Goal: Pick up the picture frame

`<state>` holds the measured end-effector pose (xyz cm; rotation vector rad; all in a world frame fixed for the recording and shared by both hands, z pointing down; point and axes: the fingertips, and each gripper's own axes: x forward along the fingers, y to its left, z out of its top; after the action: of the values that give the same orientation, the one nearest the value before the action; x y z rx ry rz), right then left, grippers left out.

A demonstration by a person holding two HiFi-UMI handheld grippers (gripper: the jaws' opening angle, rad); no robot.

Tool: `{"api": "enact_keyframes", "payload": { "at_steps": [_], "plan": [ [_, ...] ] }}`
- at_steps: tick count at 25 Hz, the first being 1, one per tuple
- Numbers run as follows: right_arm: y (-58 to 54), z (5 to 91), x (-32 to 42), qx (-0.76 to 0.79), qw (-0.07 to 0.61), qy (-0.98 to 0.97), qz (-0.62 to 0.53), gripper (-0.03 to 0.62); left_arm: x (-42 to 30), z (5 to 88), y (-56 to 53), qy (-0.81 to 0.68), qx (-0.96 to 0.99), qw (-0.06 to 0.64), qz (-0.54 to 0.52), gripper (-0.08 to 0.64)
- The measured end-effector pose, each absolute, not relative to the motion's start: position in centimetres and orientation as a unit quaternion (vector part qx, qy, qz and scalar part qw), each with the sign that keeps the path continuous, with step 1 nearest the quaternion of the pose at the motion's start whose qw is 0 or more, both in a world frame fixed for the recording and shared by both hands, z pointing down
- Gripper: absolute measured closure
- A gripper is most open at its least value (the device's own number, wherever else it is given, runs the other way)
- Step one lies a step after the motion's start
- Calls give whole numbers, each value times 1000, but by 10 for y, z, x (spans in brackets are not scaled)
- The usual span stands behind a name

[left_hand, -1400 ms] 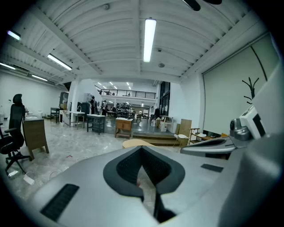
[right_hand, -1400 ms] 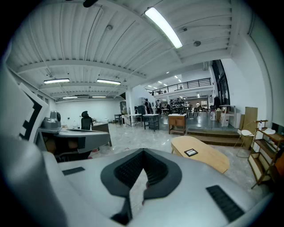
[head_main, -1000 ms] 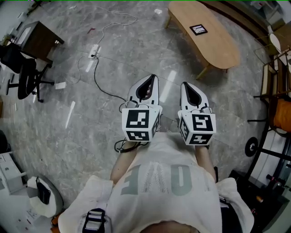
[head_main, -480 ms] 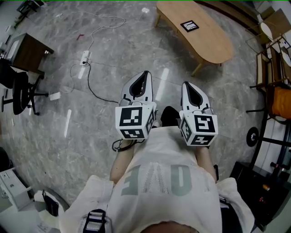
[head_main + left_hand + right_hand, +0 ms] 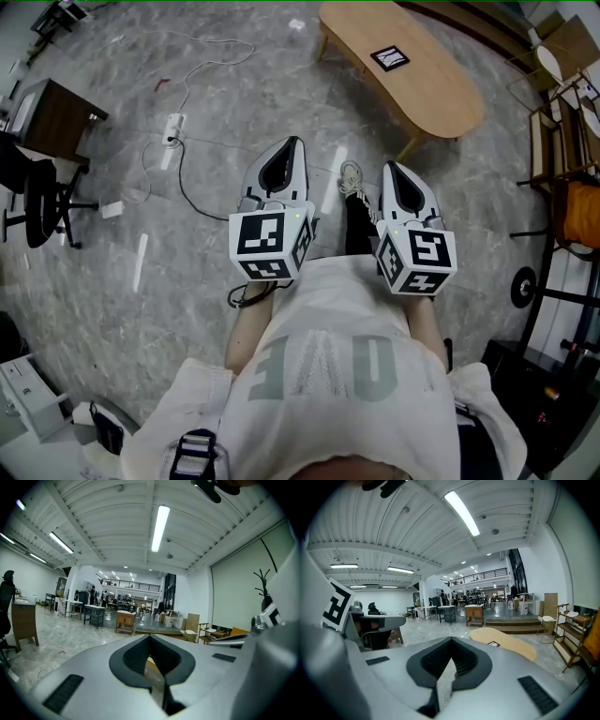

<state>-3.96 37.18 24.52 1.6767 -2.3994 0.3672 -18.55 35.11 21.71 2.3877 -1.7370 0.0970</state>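
The picture frame point(image 5: 389, 58), black-edged with a white mat, lies flat on a kidney-shaped wooden table point(image 5: 441, 94) at the top of the head view. In the right gripper view the frame point(image 5: 493, 643) sits small on the table point(image 5: 511, 651), well beyond the jaws. My left gripper point(image 5: 291, 142) and right gripper point(image 5: 390, 169) are held side by side in front of the person's body, both pointing toward the table and far short of it. In both gripper views the left gripper point(image 5: 151, 637) and right gripper point(image 5: 451, 641) have their jaw tips together with nothing between them.
A power strip point(image 5: 173, 122) with trailing cables lies on the marble floor at left. A dark wooden desk point(image 5: 52, 117) and an office chair point(image 5: 37, 197) stand at far left. Shelving and chairs point(image 5: 562, 141) line the right side. The person's shoe point(image 5: 352, 178) shows between the grippers.
Both grippers have moved forward with the person, and the wooden table with the frame has shifted left in view. A shoe has come into view between the grippers.
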Motion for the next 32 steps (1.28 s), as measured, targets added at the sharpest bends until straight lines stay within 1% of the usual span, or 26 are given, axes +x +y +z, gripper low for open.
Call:
{"api": "enact_keyframes", "payload": {
  "at_steps": [10,17,25,32],
  "plan": [
    [260,250,-24,563,69,-815,116,589,-161,215,248,-580,811,73,33,552],
    [138,254,5,556,74,-820,113,589,-124,212,128,-579,812,67,31,552],
    [-14,247,36,530,98,-831,138,589,-90,196,-23,-583,808,77,38,552],
    [-102,221,60,529,94,-833,136,589,-72,177,-105,-588,804,81,37,552]
  ]
}}
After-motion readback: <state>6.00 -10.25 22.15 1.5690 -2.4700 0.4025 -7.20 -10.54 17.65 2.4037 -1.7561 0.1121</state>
